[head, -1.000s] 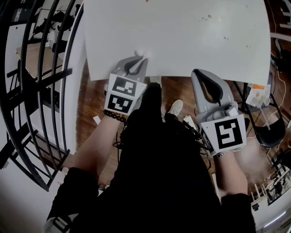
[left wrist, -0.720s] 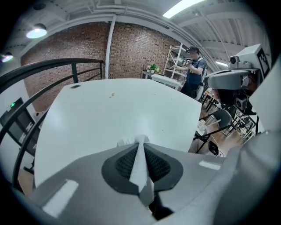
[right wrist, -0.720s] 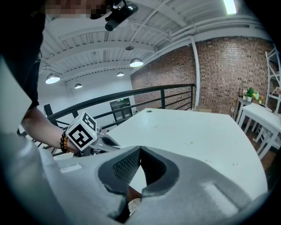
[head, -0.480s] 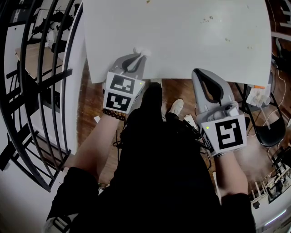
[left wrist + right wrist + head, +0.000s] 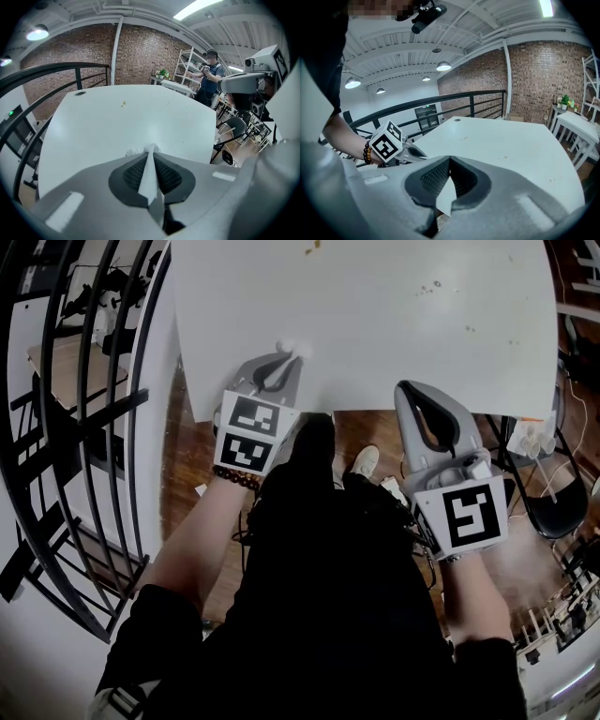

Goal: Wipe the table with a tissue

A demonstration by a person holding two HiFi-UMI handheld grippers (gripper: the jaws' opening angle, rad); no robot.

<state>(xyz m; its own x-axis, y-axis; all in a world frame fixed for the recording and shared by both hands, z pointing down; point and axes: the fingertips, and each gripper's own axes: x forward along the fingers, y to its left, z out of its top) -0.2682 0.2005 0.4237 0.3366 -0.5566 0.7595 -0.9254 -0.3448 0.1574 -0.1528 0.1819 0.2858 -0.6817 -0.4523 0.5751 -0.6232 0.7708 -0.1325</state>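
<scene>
The white table (image 5: 375, 324) fills the top of the head view. Small brown specks (image 5: 436, 284) and a crumb (image 5: 312, 247) lie on it. My left gripper (image 5: 287, 359) reaches over the table's near edge, shut on a white tissue (image 5: 293, 350) that pokes out past its tips. In the left gripper view the tissue (image 5: 149, 171) is pinched as a thin fold between the jaws of the left gripper (image 5: 151, 154), above the table (image 5: 108, 126). My right gripper (image 5: 410, 390) hovers at the near edge, shut and holding nothing. In the right gripper view the right gripper (image 5: 449, 160) has its tips together.
A black metal railing (image 5: 84, 427) runs along the left of the table. A black chair (image 5: 553, 507) and cables stand at the right on the wooden floor. Beyond the far edge are a person (image 5: 208, 77) and white shelving (image 5: 187, 65).
The left gripper with the tissue has nudged slightly forward over the table's edge. The right gripper has stayed where it was.
</scene>
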